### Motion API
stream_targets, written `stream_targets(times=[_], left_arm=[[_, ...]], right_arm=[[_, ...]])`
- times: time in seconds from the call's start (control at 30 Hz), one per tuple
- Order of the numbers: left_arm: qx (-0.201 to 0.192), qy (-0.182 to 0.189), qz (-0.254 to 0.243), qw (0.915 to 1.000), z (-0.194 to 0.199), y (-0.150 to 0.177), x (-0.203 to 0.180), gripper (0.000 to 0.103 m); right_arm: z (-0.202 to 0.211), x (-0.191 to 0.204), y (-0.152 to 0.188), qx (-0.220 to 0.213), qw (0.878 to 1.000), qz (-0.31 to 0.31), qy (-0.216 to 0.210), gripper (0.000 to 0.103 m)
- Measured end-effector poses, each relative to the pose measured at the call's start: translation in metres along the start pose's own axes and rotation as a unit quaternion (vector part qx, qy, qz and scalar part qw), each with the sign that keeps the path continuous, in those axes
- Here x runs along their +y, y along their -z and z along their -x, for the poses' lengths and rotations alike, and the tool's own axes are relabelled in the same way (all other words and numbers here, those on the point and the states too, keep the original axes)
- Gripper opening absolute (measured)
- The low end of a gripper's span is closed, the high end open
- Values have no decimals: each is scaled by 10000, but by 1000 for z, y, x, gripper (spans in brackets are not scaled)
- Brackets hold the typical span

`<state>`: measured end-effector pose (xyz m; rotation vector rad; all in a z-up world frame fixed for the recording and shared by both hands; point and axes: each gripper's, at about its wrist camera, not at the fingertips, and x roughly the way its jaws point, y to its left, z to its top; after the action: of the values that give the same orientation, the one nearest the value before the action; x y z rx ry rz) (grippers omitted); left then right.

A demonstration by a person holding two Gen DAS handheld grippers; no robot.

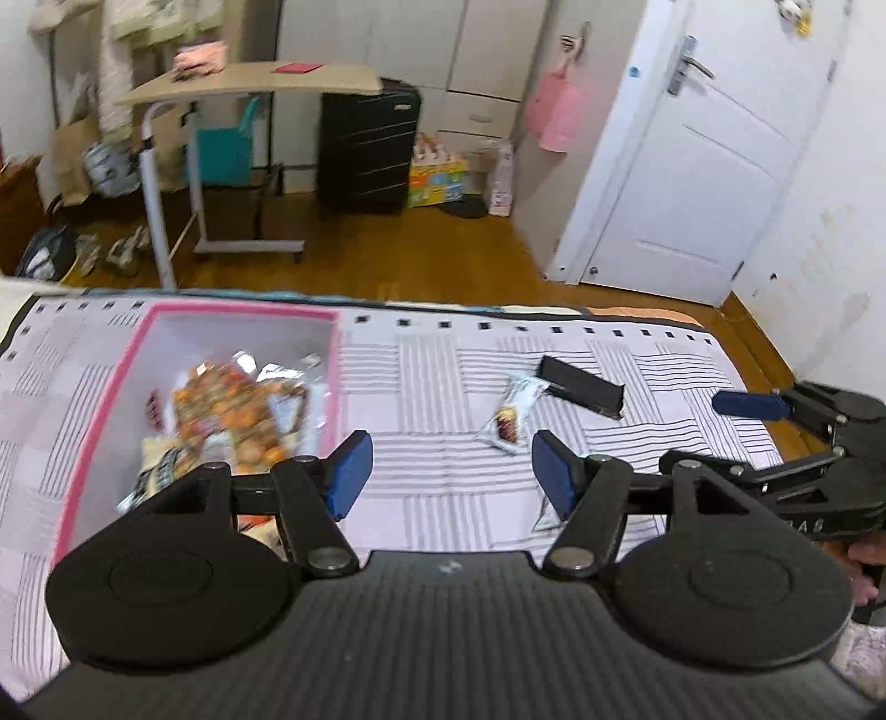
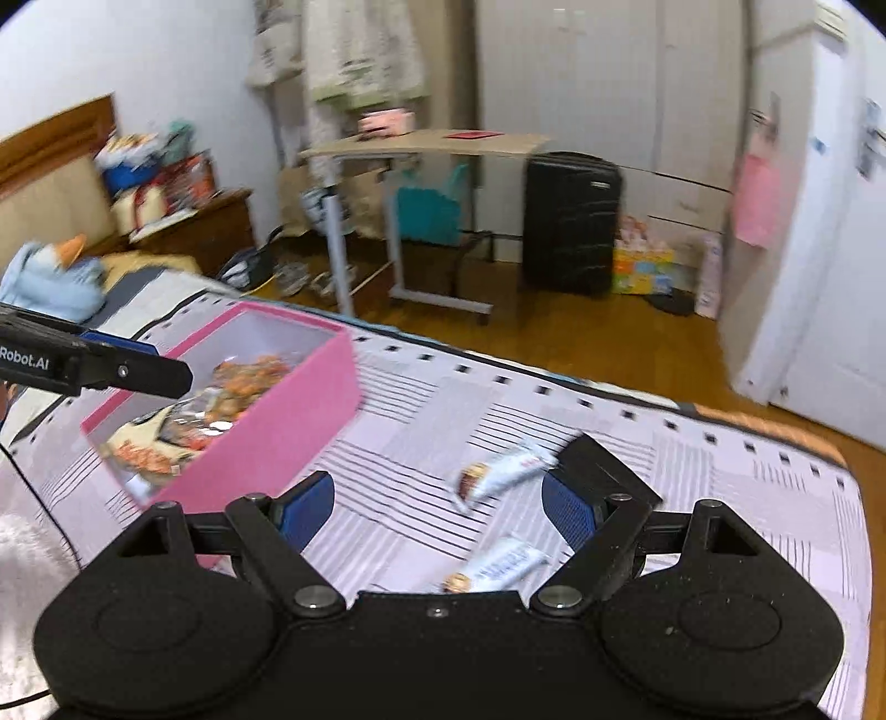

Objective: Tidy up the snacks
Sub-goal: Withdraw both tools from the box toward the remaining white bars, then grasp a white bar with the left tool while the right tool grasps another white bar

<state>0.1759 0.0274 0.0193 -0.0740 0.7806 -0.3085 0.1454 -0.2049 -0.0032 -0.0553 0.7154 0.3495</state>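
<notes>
Bed with striped grey-white patchwork sheet (image 1: 443, 387) fills lower view. Pink rectangular box, white inside (image 1: 332, 354), at ten o'clock, already heaped with snack packets (image 1: 232, 410). Black flat rectangular pack (image 1: 581, 382) at one o'clock, white-wrapped snack bar (image 1: 509, 415) touching its near corner; second white bar (image 2: 498, 567) nearer, under right gripper (image 2: 437, 509). Left gripper (image 1: 451, 465) half open, empty; right gripper wide, empty. Risk: soft sheet bunching into pads, slippery wrapper squirting out, grippers colliding.

A home bedroom: a bed (image 1: 498, 354) with patterned sheet, wardrobe (image 1: 443, 50) at twelve o'clock, suitcase (image 1: 368, 149) beside it, door (image 1: 692, 155) at two o'clock.
</notes>
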Motion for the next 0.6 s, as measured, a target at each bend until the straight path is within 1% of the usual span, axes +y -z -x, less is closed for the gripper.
stream_targets(times=[0.07,0.13,0.2,0.27,0.33,0.43,0.5,0.6], left_arm=[[-12,88,-81,9999,-13,-3,-14,63],[41,224,-58,9997,-33,-8,-24,63],[91,367,-10,9993,-56,-11,-31,63],[169,382,-33,9991,-81,-12,-39,64],[202,391,-141,9989,-106,-11,-46,64],[250,423,-205,9986,-143,-6,-52,64],[228,510,-171,9983,-164,-2,-52,64],[224,550,-132,9981,-196,10,-48,63]], right_arm=[[-7,-11,12,-73,9998,-184,36,86],[-18,-20,22,-61,9992,-383,-5,86],[-33,-29,31,11,9973,-732,-106,86],[-48,-39,41,61,9936,-1111,-215,85],[-65,-45,52,181,9892,-1418,-307,80],[-88,-45,67,389,9866,-1543,-361,75],[-104,-42,75,513,9871,-1490,-283,71],[-126,-42,83,711,9839,-1627,-193,71]])
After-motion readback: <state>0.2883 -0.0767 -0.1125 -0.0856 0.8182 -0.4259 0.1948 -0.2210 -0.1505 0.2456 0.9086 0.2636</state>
